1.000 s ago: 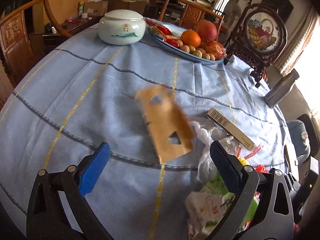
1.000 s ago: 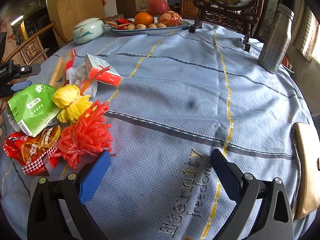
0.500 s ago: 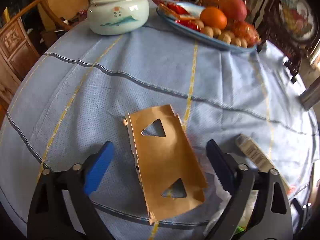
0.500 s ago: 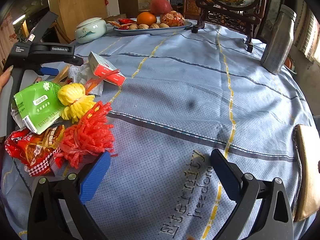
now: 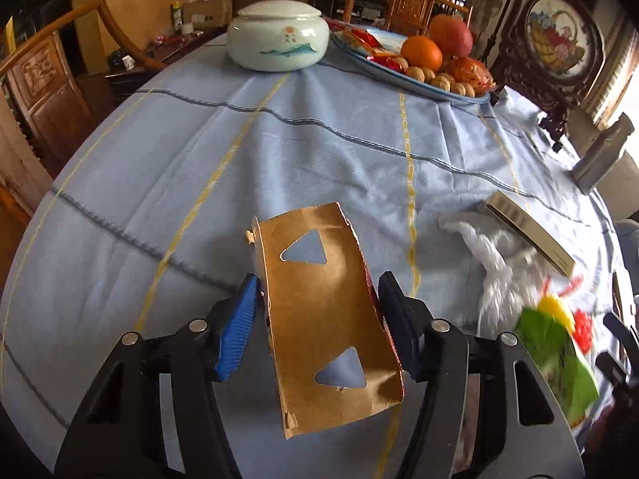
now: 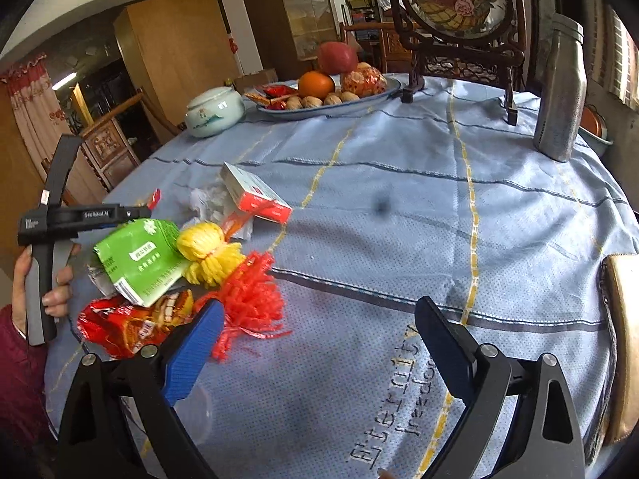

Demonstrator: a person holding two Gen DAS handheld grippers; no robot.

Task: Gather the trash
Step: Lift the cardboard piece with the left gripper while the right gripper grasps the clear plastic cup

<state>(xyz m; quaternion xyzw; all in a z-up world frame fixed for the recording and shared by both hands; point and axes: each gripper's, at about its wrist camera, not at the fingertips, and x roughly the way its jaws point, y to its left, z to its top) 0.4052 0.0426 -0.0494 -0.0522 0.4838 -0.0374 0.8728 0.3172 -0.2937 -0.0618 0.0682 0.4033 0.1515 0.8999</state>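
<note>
Closing on the cardboard piece is the change we mark: half a second ago the left gripper stood wide with the card lying flat on the desk between its fingers, and now both blue pads press the card's long edges, bowing it upward; we judge the grasp made, so this scrap looks ready to be carried to the rest of the rubbish; whether the card has fully left the cloth we cannot tell, since its near end hangs over the gripper body.

The card sits squarely between the fingers, its far end with a triangular cut-out pointing toward the white ceramic jar and the fruit plate, both well apart from it; to the right, blurred in the left view, lie a white plastic bag and a slim box.

Our right gripper hovers with its fingers spread and nothing between them; its left pad sits just beside the red mesh netting, with the yellow netting, the green packet and the red snack wrapper heaped near it; the red-and-white carton lies a little beyond; that heap seems the likely gathering place.
</note>
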